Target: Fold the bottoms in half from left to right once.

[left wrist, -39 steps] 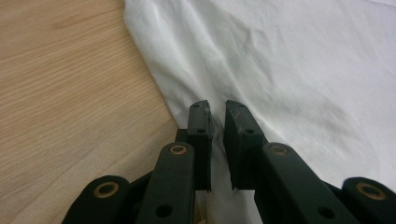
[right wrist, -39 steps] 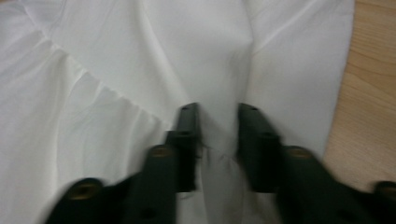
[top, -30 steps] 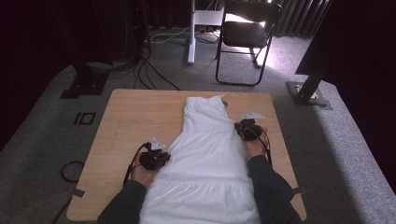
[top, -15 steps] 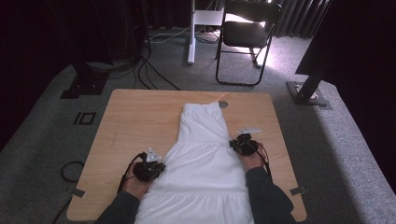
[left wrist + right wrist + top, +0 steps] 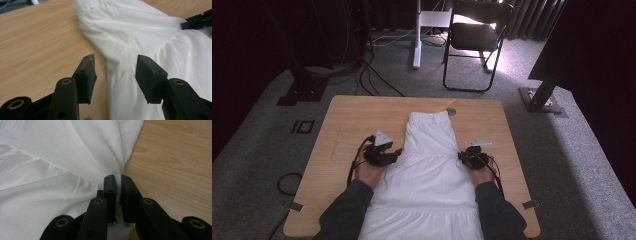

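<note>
One white dress (image 5: 427,170) of thin, soft cloth lies flat along the middle of the pale wooden table (image 5: 347,115), narrow top end away from the person, gathered seam at the waist. Left gripper (image 5: 398,154): jaws have just been opening, now apart over the dress's left edge, gripping nothing. Right gripper (image 5: 460,159): jaws pinched on the right edge, cloth creased between them.

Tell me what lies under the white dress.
The wooden table lies under the white dress; bare wood shows on both sides and beyond its top. Whatever else the cloth covers cannot be seen.
</note>
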Available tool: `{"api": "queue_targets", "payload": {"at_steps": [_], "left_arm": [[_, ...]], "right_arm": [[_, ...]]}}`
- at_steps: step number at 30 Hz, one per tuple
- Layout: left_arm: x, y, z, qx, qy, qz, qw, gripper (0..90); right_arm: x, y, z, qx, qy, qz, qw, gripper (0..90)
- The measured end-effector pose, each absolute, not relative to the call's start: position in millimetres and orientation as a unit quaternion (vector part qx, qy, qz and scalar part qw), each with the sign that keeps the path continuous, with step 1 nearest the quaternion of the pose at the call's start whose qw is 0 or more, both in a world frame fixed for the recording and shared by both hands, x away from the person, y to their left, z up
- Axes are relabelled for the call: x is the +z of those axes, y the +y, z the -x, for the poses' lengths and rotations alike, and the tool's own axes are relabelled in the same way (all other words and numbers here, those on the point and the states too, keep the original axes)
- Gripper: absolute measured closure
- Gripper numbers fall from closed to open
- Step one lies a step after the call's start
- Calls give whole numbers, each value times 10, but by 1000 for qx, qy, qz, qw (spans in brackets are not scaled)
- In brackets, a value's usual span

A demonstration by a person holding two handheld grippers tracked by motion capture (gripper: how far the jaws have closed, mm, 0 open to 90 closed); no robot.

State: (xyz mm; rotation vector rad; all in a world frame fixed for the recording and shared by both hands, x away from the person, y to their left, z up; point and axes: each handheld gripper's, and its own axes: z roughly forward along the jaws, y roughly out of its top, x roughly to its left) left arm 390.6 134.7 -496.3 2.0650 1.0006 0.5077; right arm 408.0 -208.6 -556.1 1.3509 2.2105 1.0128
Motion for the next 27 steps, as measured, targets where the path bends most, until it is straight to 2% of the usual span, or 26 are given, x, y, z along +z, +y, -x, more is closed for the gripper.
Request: {"api": "queue_targets", "payload": {"at_steps": [1, 4, 5, 8, 11, 20, 22, 23, 24, 25, 27], "left_arm": [[-5105, 1155, -4060, 198, 384, -826, 362, 539], [-5264, 1019, -4157, 196, 378, -841, 335, 575], [-5398, 966, -4191, 187, 383, -849, 312, 612], [-5431, 993, -4170, 182, 393, -842, 323, 658], [-5447, 1080, -4049, 163, 400, -839, 332, 729], [-5482, 1203, -3563, 144, 365, -852, 345, 743], [-5483, 1213, -3527, 145, 360, -855, 345, 742], [-5484, 1212, -3541, 142, 361, -854, 346, 741], [-5484, 1212, -3541, 142, 361, -854, 346, 741], [-5479, 1205, -3560, 140, 361, -855, 344, 741], [-5481, 1189, -3565, 143, 361, -855, 344, 741]], "right_arm": [[-5562, -2084, -4080, 359, 780, -479, 179, 833], [-5565, -2091, -4081, 361, 781, -478, 178, 834], [-5569, -2095, -4077, 362, 780, -478, 179, 835], [-5569, -2088, -4064, 360, 781, -476, 182, 841], [-5555, -2080, -3987, 354, 786, -474, 177, 843], [-5543, -2059, -3588, 342, 808, -447, 176, 847], [-5520, -2045, -3512, 333, 818, -438, 168, 828], [-5468, -2035, -3489, 331, 829, -416, 175, 737], [-5468, -2035, -3489, 331, 829, -416, 175, 737], [-5367, -2051, -3522, 355, 820, -410, 185, 668], [-5228, -2061, -3614, 382, 805, -415, 183, 672]]}}
